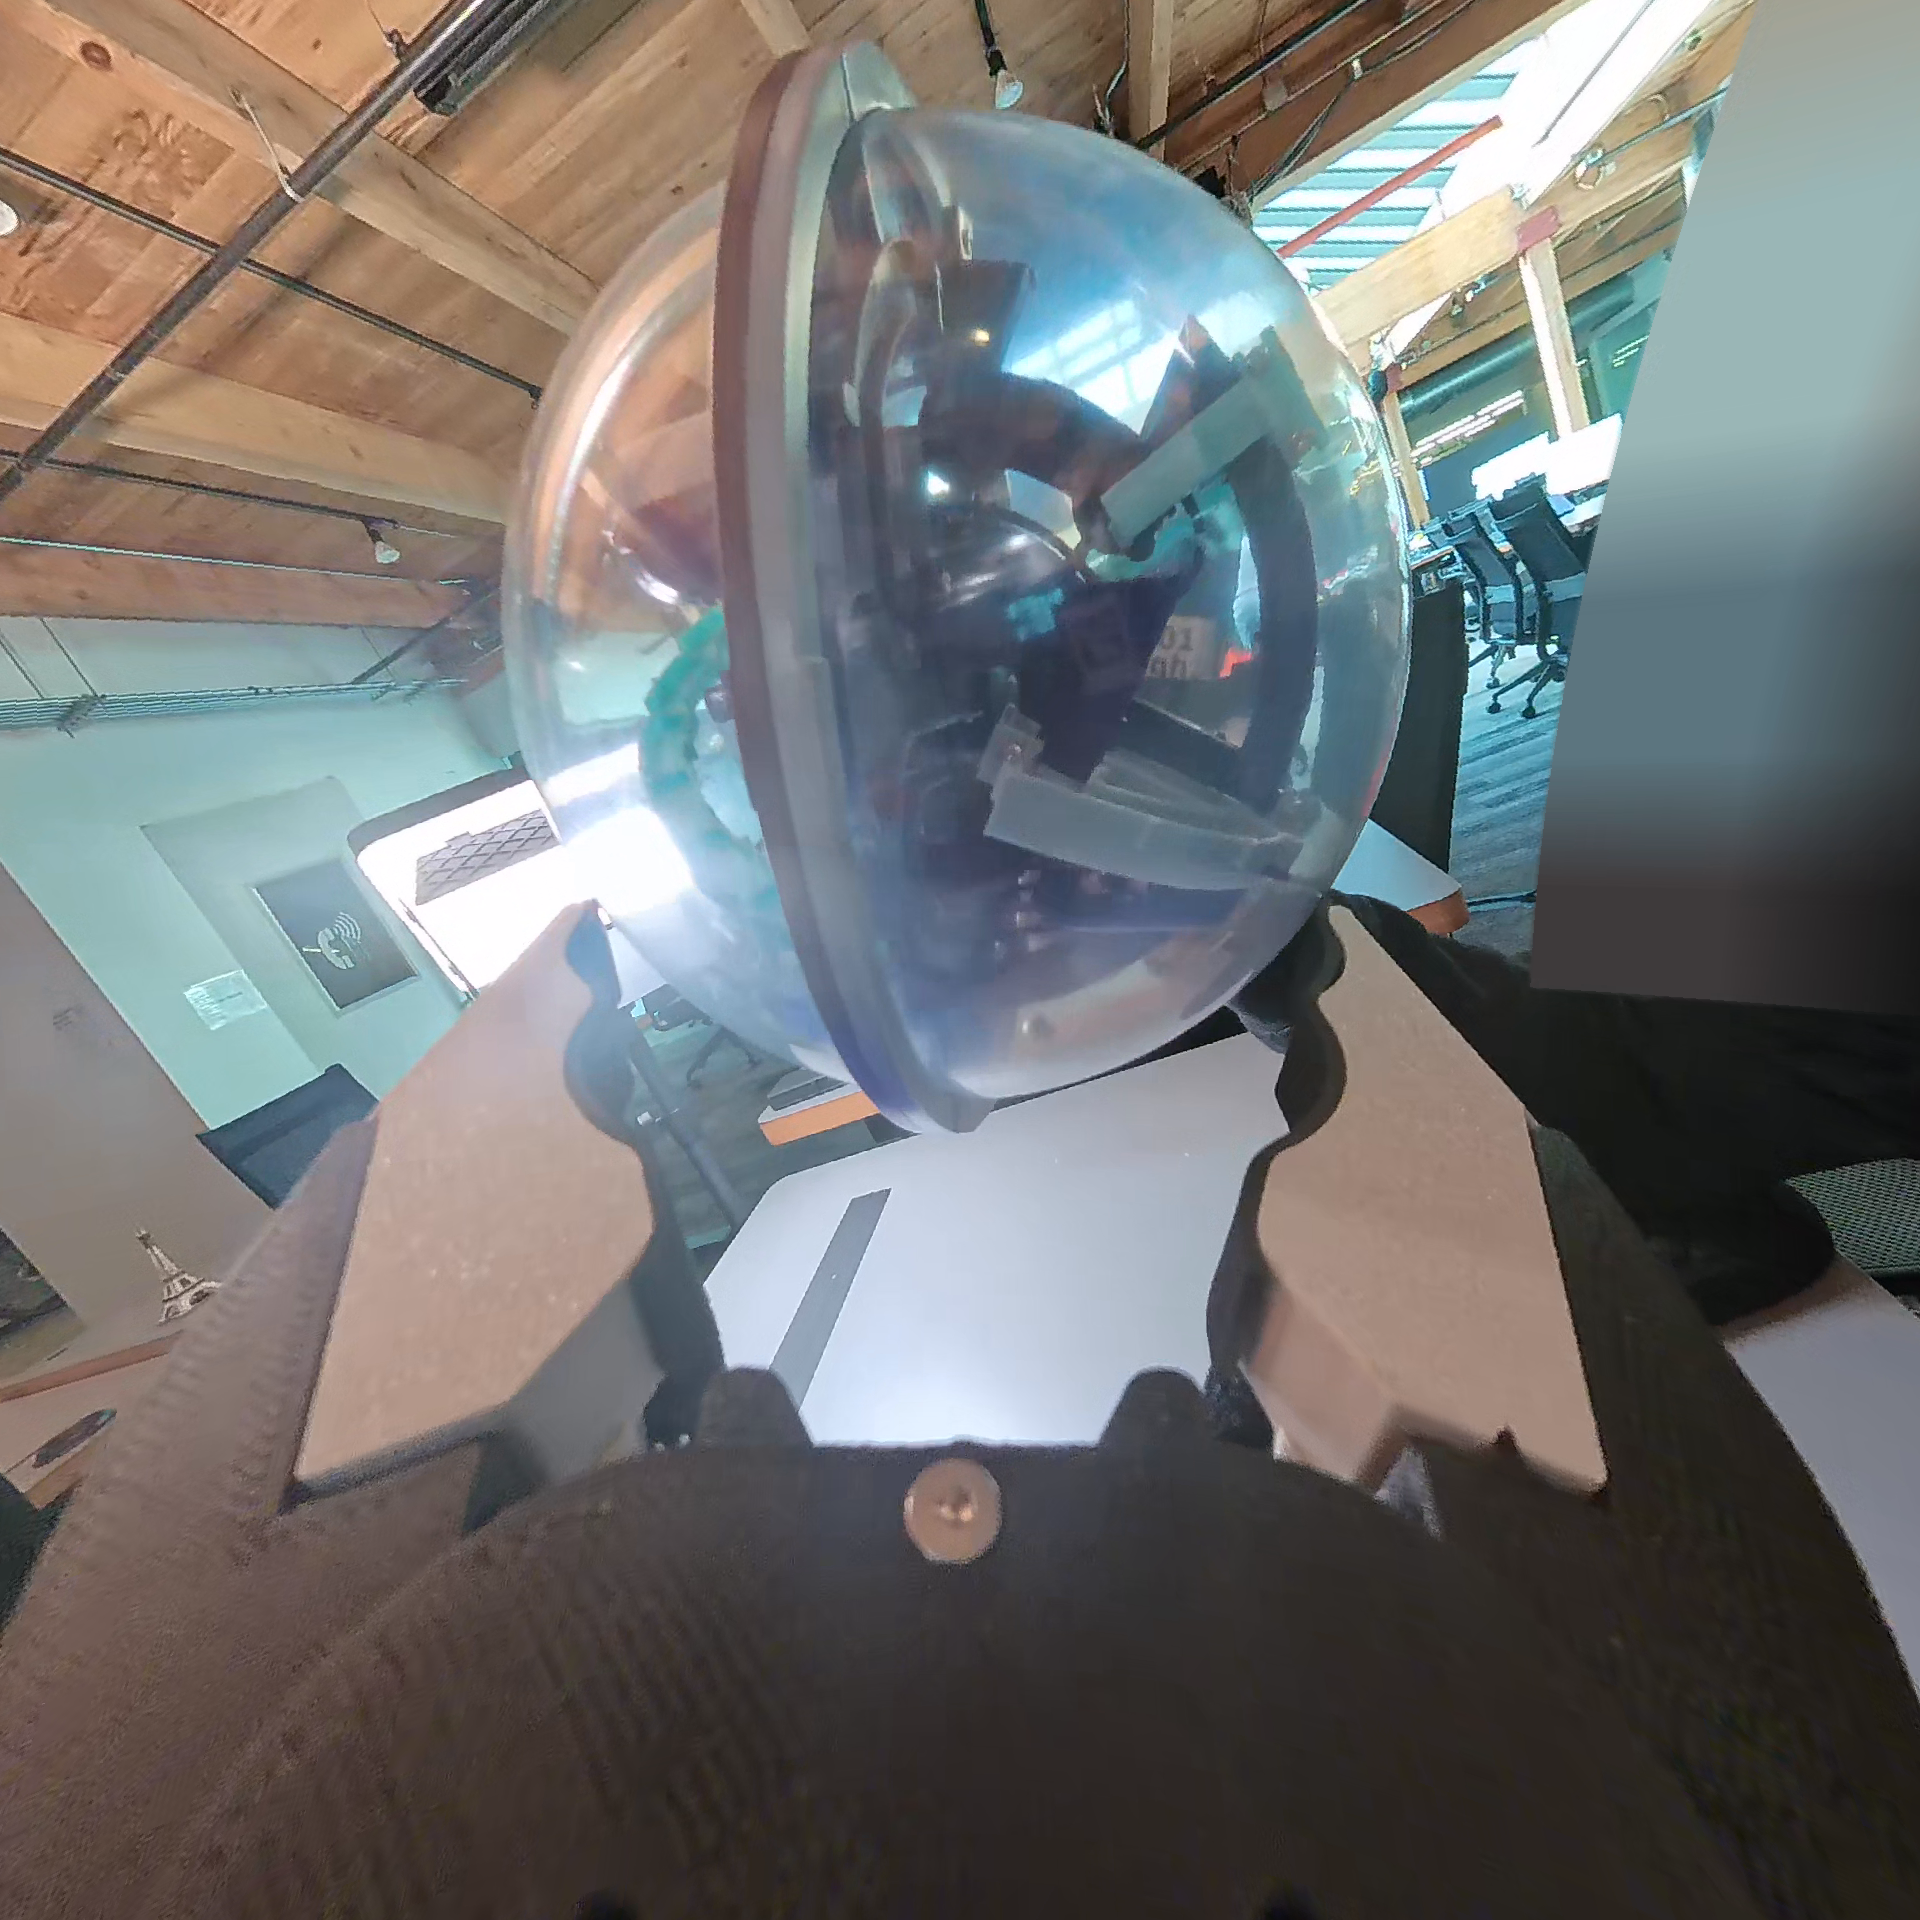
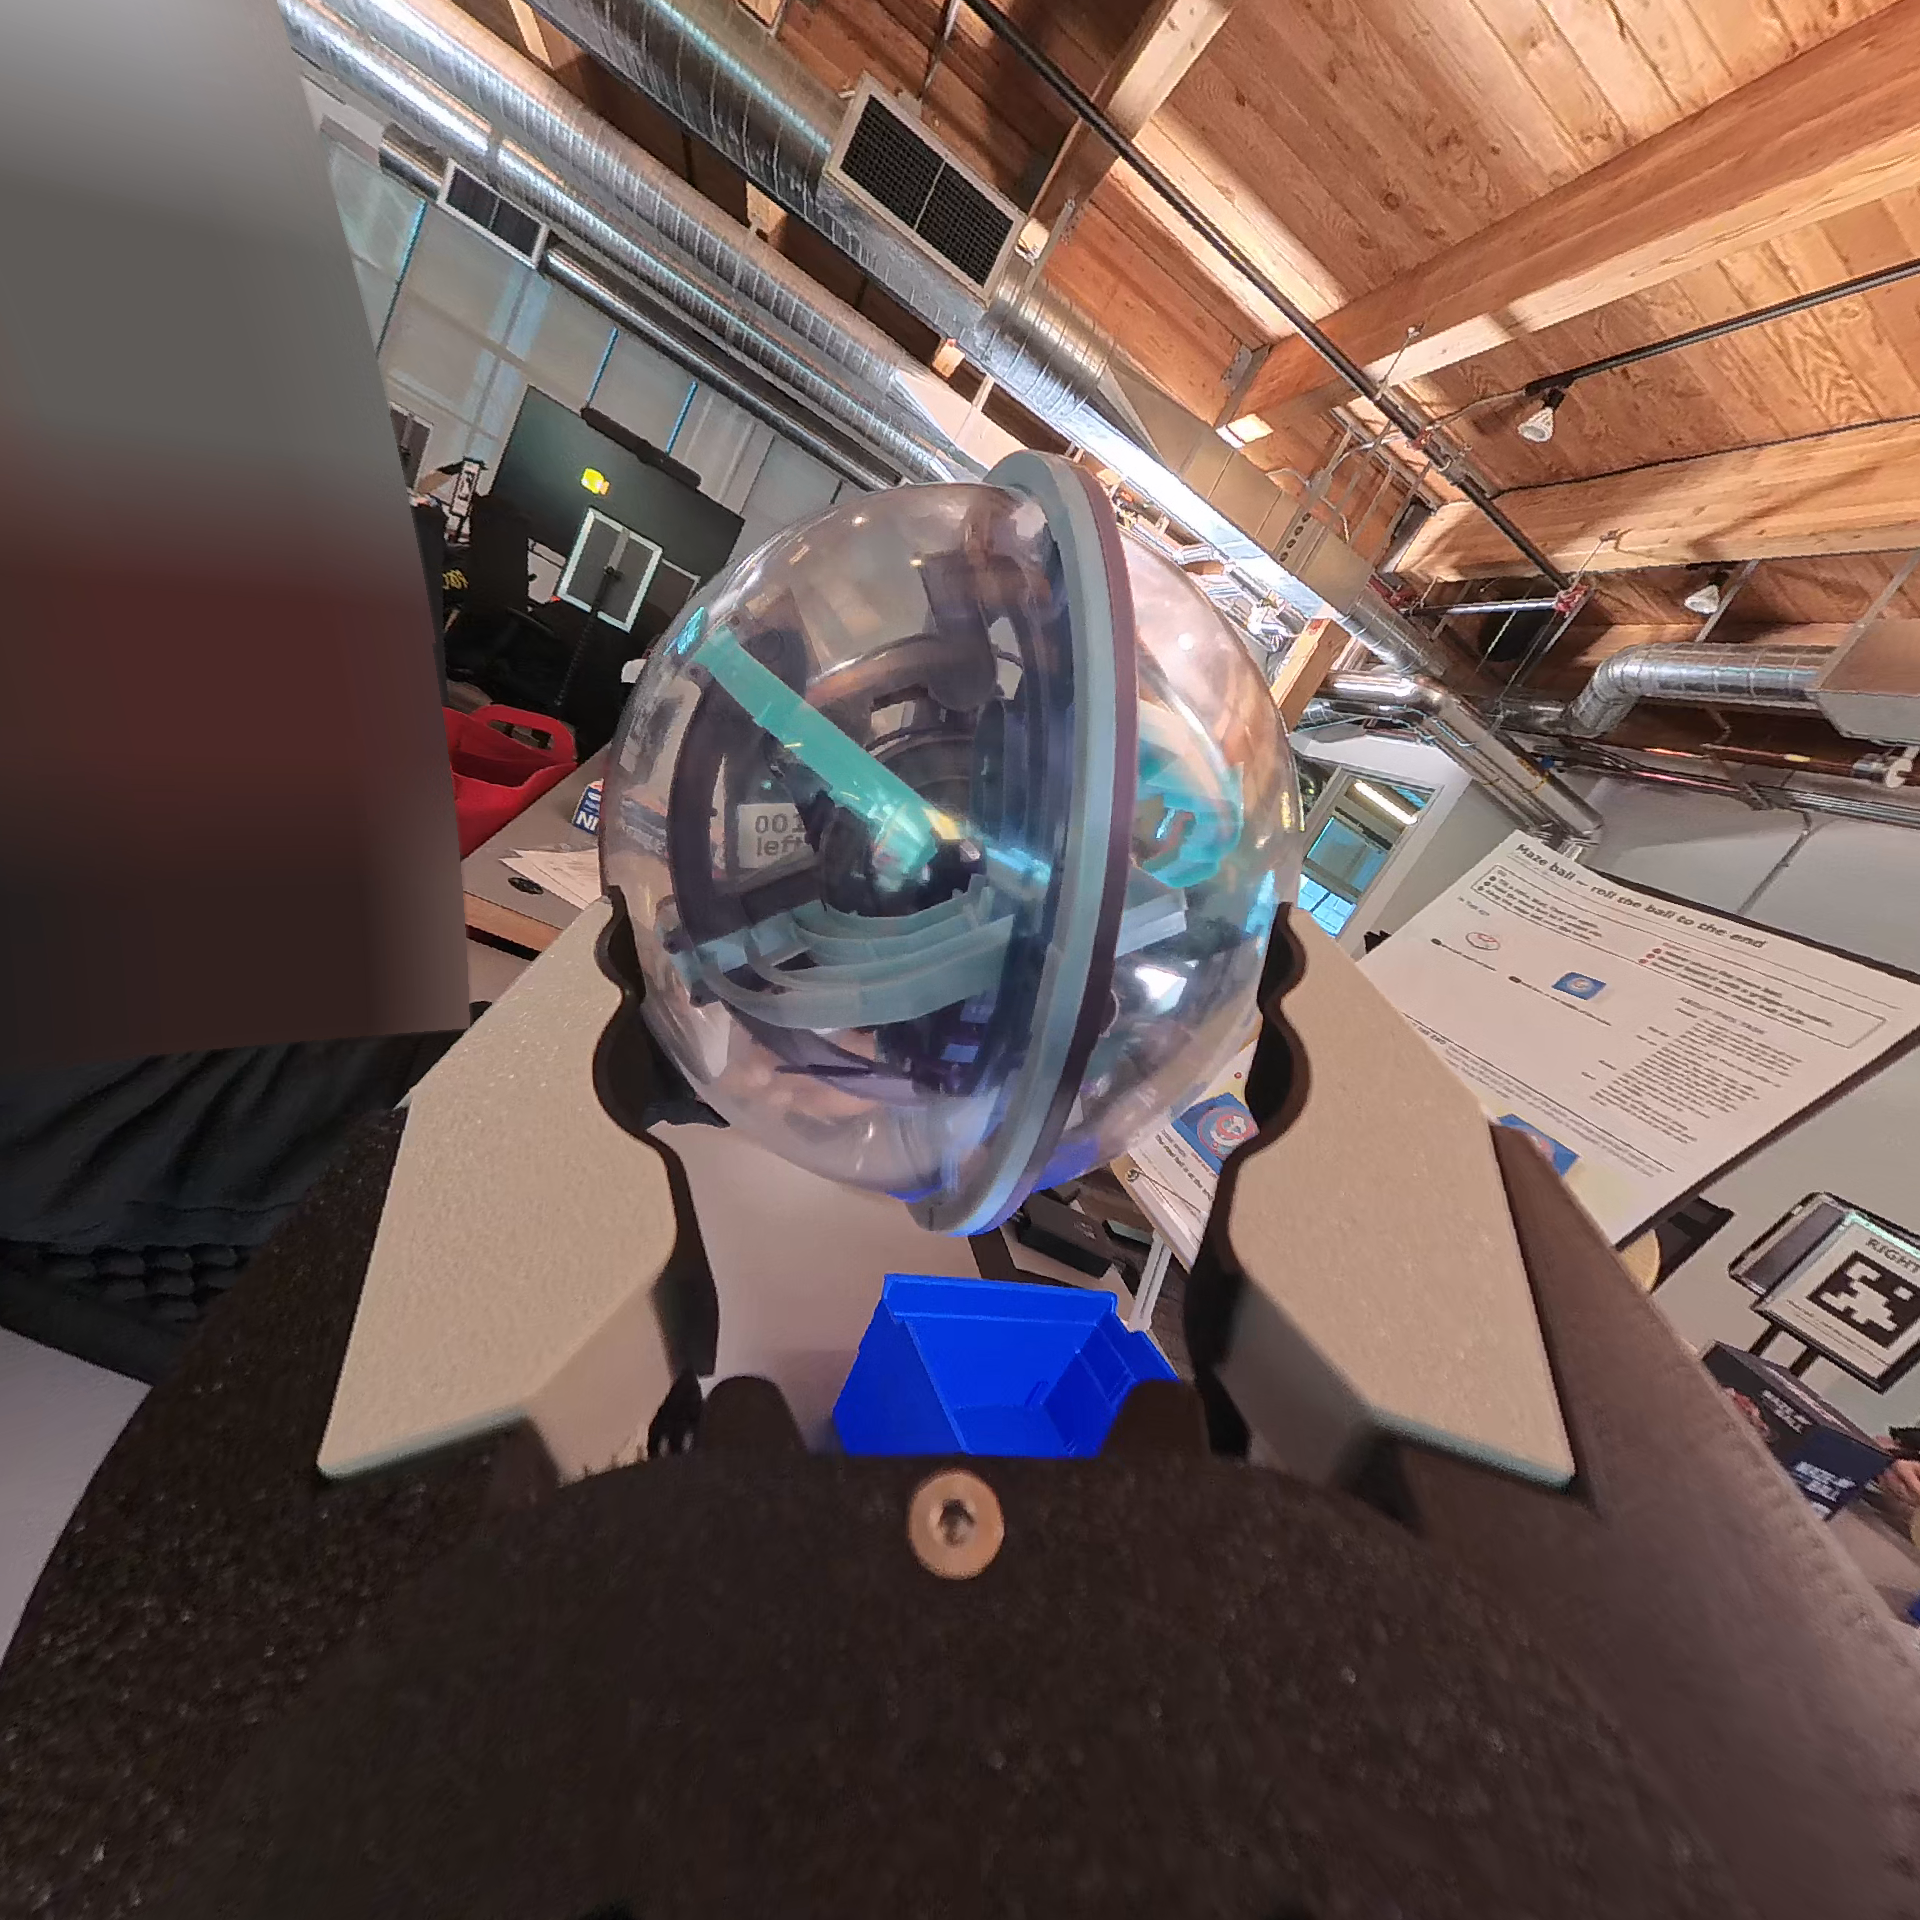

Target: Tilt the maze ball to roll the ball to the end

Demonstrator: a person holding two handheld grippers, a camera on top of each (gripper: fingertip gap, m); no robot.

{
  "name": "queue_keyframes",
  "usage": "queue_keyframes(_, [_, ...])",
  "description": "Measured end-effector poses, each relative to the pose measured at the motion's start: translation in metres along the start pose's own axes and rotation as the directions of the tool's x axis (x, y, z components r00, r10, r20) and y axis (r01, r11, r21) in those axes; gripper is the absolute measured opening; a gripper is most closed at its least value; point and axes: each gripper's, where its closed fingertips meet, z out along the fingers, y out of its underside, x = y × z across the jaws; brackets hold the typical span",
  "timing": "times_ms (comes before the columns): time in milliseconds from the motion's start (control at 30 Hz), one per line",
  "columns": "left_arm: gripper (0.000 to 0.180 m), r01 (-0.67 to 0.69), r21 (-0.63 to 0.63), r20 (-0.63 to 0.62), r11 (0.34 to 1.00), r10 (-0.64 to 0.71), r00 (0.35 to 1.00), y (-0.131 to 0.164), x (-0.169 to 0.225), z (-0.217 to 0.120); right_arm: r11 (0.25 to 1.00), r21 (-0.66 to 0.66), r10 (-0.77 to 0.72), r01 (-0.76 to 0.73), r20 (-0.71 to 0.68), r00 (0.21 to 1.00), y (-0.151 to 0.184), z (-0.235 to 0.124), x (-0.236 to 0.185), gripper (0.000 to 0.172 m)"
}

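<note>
In your left wrist view, a small tower model (image 1: 182,1280) stands at the lower left edge, with a dark framed sign (image 1: 338,932) on the pale wall above it. Your left gripper (image 1: 951,935) has its fingers spread wide around the maze ball (image 1: 966,582), which fills the centre of the frame, raised above the white table (image 1: 997,1278) against the wooden ceiling. The left finger (image 1: 561,997) meets the clear shell at its tip, and the right finger (image 1: 1340,997) presses the lower right of the shell with its dark pad. The ball's dark rim runs nearly upright, leaning to the right at the top. Grey and teal tracks show inside; you cannot pick out the small ball among them. Office chairs (image 1: 1517,592) stand far off at the right.

In your right wrist view, a red container (image 2: 509,748) sits on a table at the left. Your right gripper (image 2: 951,987) holds the maze ball (image 2: 914,831) in the centre of the frame, both fingers spread wide and pressed against the lower sides of the shell: left finger (image 2: 582,997), right finger (image 2: 1320,997). Here the rim leans left at the bottom. A blue bin (image 2: 997,1371) lies below the ball, between the fingers. A white instruction sheet (image 2: 1662,1018) lies at the right, and a square black and white marker (image 2: 1860,1299) shows at the lower right edge.
</note>
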Motion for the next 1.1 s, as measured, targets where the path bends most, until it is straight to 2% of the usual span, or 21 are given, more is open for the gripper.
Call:
queue_keyframes(433, [0.127, 0.015, 0.03, 0.002, 0.999, -0.015, 1.0, 0.014, -0.004, 0.001, 0.999, -0.05, -0.011, 0.01, -0.019, 1.0, 0.006, 0.0, 0.003, 0.114])
queue_keyframes(700, [0.124, 0.05, 0.0, 0.001, 0.999, -0.05, 0.999, 0.033, -0.004, 0.009, 0.998, -0.06, -0.001, 0.0, -0.026, 1.0, 0.007, -0.005, 0.006, 0.113])
queue_keyframes(1100, [0.123, 0.07, -0.016, 0.005, 0.997, -0.07, 0.998, 0.041, -0.005, 0.01, 0.998, -0.064, 0.012, -0.014, -0.03, 0.999, 0.01, -0.007, 0.009, 0.113])
